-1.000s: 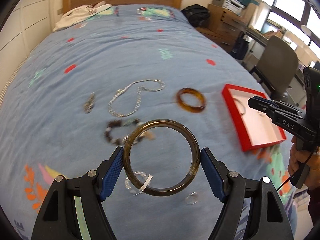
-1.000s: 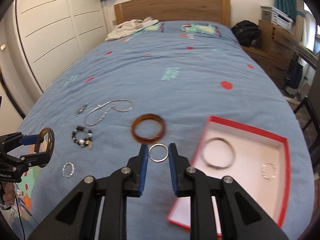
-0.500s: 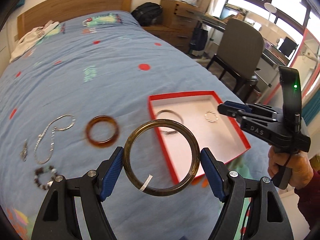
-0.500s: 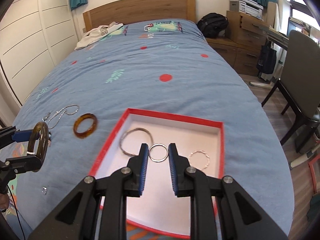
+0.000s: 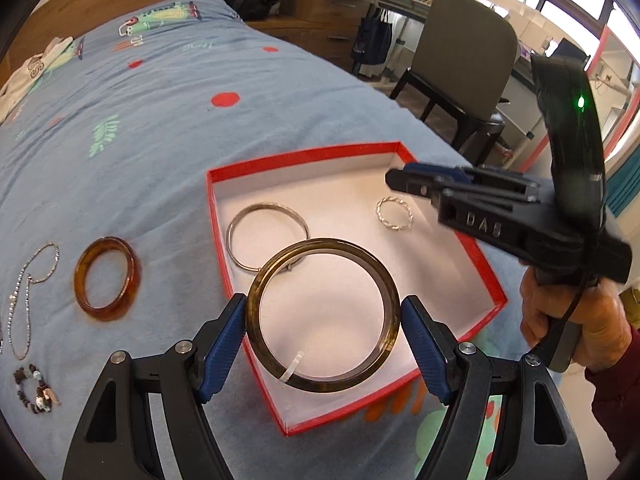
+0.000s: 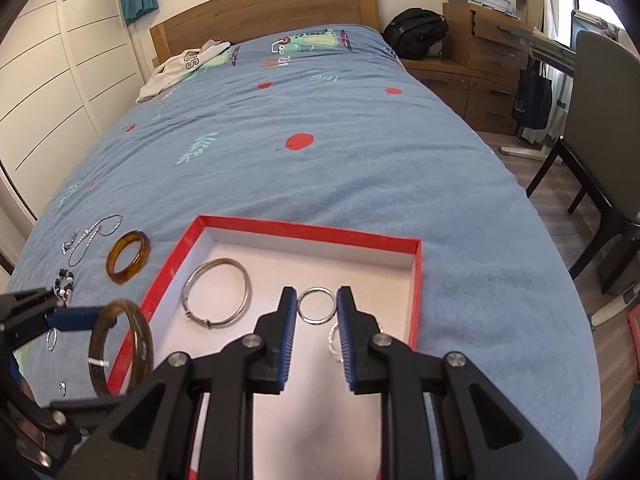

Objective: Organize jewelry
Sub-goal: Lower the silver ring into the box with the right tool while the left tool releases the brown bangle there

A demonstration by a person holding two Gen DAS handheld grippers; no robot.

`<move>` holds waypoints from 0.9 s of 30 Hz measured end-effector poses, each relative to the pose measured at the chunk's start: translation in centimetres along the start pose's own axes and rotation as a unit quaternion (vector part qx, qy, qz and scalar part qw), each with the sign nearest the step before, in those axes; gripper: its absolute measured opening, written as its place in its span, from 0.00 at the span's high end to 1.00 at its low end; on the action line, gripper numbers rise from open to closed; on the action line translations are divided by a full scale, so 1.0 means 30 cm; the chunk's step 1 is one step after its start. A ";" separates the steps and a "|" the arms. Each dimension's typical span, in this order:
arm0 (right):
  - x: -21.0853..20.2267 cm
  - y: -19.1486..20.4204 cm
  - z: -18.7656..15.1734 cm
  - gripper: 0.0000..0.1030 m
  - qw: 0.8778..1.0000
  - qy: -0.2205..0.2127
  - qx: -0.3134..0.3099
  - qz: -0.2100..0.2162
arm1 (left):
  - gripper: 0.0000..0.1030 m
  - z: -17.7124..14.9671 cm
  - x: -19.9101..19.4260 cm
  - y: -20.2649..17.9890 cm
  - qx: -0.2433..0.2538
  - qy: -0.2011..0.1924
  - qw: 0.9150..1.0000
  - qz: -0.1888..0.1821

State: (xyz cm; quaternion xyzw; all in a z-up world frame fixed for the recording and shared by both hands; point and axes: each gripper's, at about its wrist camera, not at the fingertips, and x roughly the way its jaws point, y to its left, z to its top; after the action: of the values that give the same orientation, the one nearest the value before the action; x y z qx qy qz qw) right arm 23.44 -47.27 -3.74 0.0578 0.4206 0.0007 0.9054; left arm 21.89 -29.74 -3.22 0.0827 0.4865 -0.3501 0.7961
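Observation:
My left gripper [image 5: 323, 316] is shut on a dark brown bangle [image 5: 256, 304] and holds it above the near left part of the red box [image 5: 218, 216]. My right gripper [image 6: 317, 306] is shut on a small silver ring [image 6: 304, 314] above the box's white floor [image 6: 320, 264]. The right gripper also shows in the left wrist view [image 5: 394, 179], over the box's right side. A silver bangle [image 6: 190, 286] and a twisted silver ring [image 5: 394, 213] lie in the box. An amber bangle [image 5: 106, 278], a silver chain [image 5: 28, 280] and a bead bracelet [image 5: 36, 388] lie on the blue bedspread.
The box lies near the foot of the bed [image 6: 320, 140]. A chair [image 5: 464, 56] and wooden drawers [image 6: 480, 40] stand to the right of the bed. A white garment [image 6: 188, 60] lies by the headboard. Small rings [image 6: 52, 338] lie on the bedspread at the left.
Both grippers have moved right from the loose jewelry to over the red box, each still holding its piece. The box now sits closer and lower in both views.

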 end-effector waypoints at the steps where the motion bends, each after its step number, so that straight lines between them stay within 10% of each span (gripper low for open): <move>1: 0.011 -0.007 0.007 0.81 1.000 0.001 0.002 0.000 | 0.26 -0.001 0.012 0.003 -0.001 0.004 1.000 0.000; 27: 0.109 -0.044 0.043 0.80 1.000 0.025 0.017 -0.003 | 0.26 -0.006 0.097 0.003 -0.010 0.027 1.000 -0.009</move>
State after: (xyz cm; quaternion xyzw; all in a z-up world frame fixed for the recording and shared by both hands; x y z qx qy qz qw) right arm 26.48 -48.54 -5.54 0.0718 0.4430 -0.0076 0.8936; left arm 22.62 -30.97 -5.75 0.0804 0.5122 -0.3499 0.7802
